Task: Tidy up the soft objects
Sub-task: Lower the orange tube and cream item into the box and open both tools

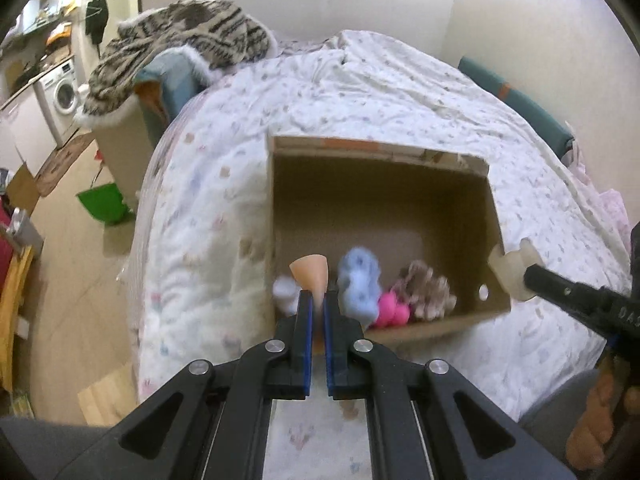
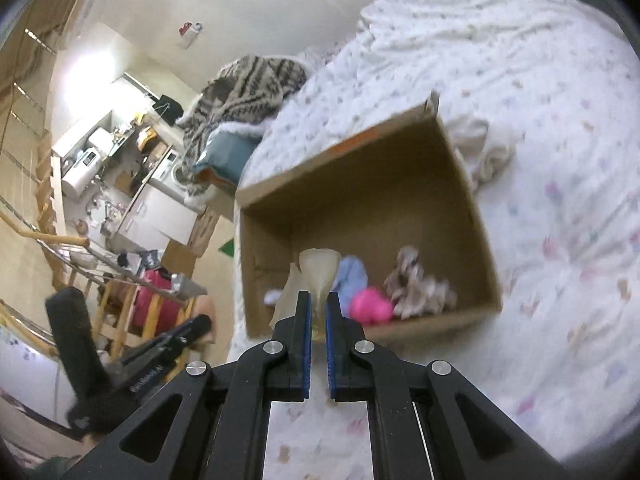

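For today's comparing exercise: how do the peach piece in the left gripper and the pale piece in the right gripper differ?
Colour: the peach piece is opaque orange-pink, while the pale piece is a translucent cream.
Shape: the peach piece tapers like a cone, while the pale piece shows notched lobes in the left wrist view.
Holder: the left gripper pinches the peach piece, the right gripper the pale one.
Shared: both are held above the cardboard box.
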Available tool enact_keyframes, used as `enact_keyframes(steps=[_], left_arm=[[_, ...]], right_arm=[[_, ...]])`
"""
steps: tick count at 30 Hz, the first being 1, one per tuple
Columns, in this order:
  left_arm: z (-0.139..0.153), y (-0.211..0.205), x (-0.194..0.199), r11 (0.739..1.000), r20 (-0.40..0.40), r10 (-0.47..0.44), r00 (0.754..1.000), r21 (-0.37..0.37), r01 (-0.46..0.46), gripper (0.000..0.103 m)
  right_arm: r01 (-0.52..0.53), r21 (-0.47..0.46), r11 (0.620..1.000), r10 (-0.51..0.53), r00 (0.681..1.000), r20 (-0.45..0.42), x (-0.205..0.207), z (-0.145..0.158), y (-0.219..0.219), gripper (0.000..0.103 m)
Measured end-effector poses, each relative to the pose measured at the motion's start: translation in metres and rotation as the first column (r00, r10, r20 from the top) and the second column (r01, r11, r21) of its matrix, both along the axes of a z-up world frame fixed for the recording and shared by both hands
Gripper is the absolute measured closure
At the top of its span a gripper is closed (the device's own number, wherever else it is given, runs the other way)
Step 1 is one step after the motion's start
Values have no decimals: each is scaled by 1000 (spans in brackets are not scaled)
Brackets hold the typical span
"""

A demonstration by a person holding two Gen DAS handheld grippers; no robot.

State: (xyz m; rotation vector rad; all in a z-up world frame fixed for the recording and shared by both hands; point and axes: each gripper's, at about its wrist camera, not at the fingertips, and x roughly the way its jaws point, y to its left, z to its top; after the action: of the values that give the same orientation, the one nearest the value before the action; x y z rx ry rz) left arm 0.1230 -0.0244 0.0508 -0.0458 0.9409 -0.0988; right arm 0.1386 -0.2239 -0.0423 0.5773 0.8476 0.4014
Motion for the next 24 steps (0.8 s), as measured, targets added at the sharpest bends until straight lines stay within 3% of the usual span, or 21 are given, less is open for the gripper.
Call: enact_keyframes(steps=[5, 13, 24], left_arm=[[-8, -14, 28, 1000, -2, -7, 1000, 9, 7, 98], [-56, -37, 54, 994, -19, -67, 998, 90, 68, 98], [-86, -27, 63, 999, -40, -25, 999, 39, 27, 97]], right_arm=[[22, -38, 999, -24, 999, -45, 22, -13, -11, 95], [60, -63, 996, -69, 986, -155, 37, -58, -17, 95], [19, -117, 993, -42, 979, -198, 47, -76, -6, 94]])
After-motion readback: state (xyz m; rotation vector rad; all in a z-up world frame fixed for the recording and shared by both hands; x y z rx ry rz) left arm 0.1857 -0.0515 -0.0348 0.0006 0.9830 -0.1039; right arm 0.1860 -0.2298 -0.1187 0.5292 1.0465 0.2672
